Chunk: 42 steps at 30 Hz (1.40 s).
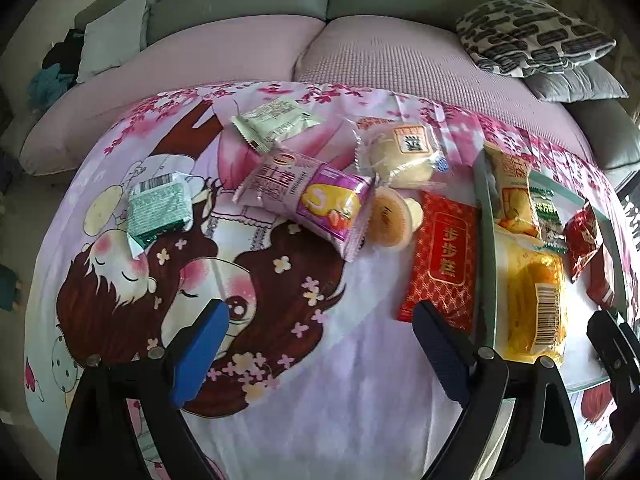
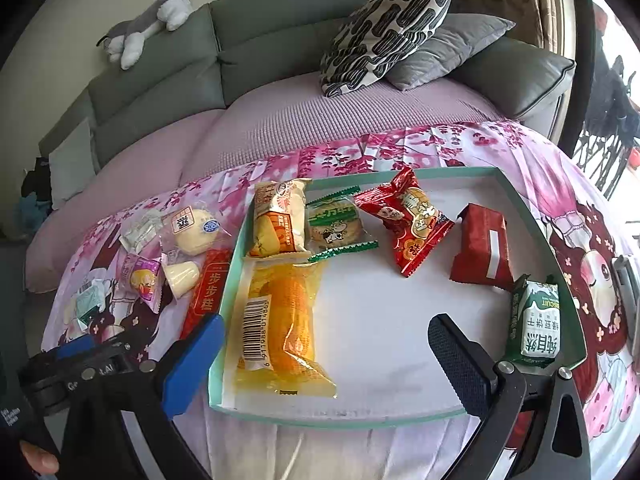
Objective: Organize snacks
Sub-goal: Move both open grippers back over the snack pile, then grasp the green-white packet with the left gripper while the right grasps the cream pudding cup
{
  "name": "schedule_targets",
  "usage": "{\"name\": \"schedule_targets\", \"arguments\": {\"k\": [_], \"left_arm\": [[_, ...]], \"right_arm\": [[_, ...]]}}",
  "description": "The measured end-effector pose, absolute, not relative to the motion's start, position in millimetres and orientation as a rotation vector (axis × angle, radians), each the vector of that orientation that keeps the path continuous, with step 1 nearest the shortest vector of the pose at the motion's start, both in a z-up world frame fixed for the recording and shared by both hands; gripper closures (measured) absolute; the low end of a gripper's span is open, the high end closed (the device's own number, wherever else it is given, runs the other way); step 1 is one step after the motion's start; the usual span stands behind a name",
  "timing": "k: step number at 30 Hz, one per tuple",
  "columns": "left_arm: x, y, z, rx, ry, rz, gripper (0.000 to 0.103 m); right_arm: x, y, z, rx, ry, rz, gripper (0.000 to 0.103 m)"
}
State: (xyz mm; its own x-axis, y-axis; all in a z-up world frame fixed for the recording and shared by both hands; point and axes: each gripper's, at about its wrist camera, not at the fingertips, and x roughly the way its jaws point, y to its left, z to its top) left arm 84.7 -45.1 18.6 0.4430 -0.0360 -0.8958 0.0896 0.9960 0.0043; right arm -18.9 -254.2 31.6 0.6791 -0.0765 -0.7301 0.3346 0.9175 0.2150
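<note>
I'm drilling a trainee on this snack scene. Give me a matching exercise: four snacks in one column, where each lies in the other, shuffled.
Things:
1. long yellow cake pack
2. flat red packet
3. green biscuit pack
4. purple snack bag

Places:
A. on the cloth, just outside the tray's left wall
B. in the tray, against its right wall
C. on the cloth, left of the jelly cup
D. in the tray, along its left wall

Pairs: 1-D, 2-A, 3-B, 4-C

left gripper point(image 1: 320, 320) jaws wide, right gripper point(image 2: 326, 340) likewise
</note>
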Motion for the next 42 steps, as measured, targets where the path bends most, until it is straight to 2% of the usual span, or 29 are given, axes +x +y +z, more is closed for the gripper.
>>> {"name": "schedule_targets", "arguments": {"k": [13, 25, 28, 33, 42], "left_arm": [[111, -5, 28, -0.031, 1.123, -0.037, 0.01], [145, 72, 26, -0.175, 1.136, 0.062, 0.01], [152, 90, 20, -0.218, 1.147, 0.083, 0.01], [165, 117, 13, -0.274, 1.152, 0.117, 0.01], [183, 118, 1, -0.294, 1.171, 0.079, 0.01]], "right_arm": [[8, -221, 28, 0.305, 0.82, -0.165, 0.001], [36, -173, 43, 0.209, 0.776, -0.047, 0.013], [47, -162, 41, 0.185, 0.787, -0.021, 0.02], [68, -151, 29, 0.19, 0.832, 0.015, 0.021], [103, -138, 11, 0.179, 0.889, 0.04, 0.032]]}}
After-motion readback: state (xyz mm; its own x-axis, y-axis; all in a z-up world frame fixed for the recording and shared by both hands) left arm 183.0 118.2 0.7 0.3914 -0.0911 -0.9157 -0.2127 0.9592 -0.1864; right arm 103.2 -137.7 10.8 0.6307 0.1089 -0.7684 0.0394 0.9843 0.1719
